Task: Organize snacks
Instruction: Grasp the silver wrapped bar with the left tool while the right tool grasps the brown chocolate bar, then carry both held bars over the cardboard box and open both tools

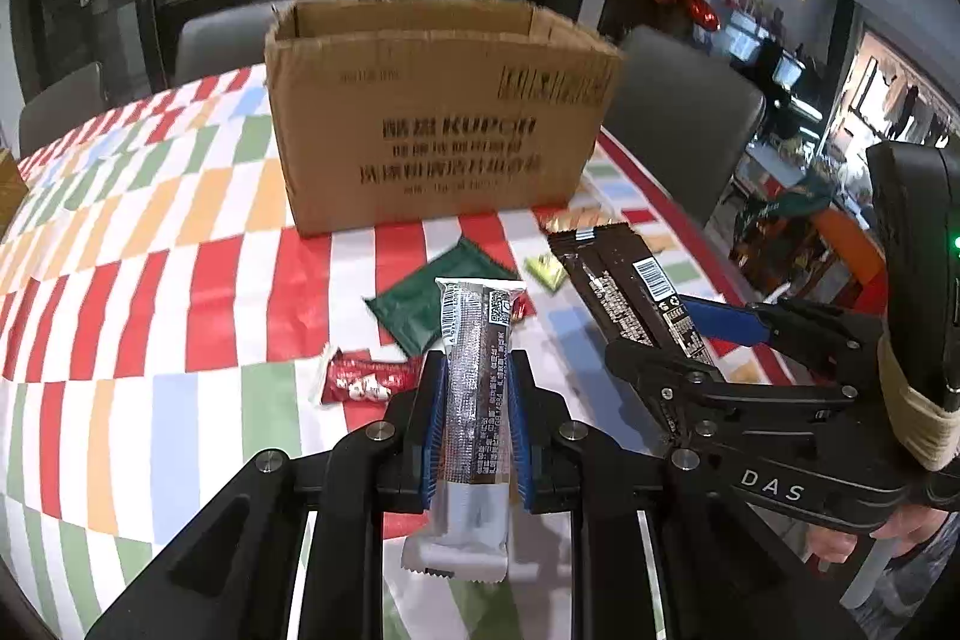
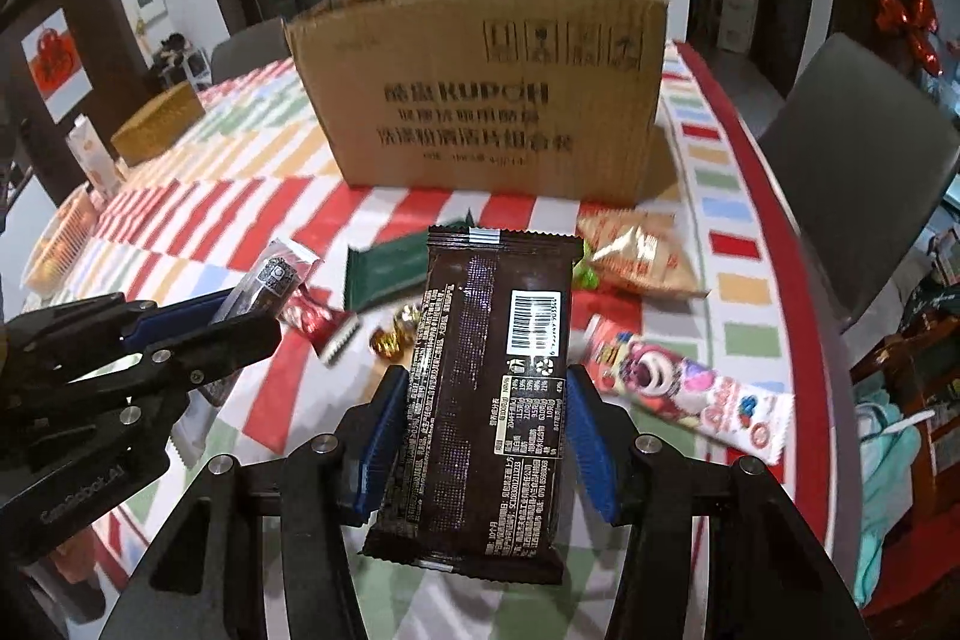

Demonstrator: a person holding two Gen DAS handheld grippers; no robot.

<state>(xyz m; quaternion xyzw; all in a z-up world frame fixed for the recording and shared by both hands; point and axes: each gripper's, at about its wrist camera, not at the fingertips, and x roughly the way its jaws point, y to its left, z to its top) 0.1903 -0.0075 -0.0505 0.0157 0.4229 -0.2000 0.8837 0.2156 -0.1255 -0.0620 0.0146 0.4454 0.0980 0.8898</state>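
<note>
both hands loaded, box waiting at the top of the frame

i had a snack in each gripper. the left gripper (image 1: 477, 424) was clamped narrow on a slim silver-and-brown bar (image 1: 474, 388), gripped mid-length so both ends stuck out free at centre frame. the right gripper (image 2: 480, 436) sat at a middling width, its blue pads pressed on the long edges of a wide dark brown packet (image 2: 486, 400) at lower centre, which explained the broader spread. the open cardboard box (image 2: 480, 100) stood upright at upper centre, the likely home for both. the rest lay loose on the checked tablecloth (image 1: 180, 250): a green pouch (image 1: 432, 298) and a red wrapper (image 1: 366, 379) near the middle of the left view, and a pink bear packet (image 2: 678, 382) at right of the other.
</note>
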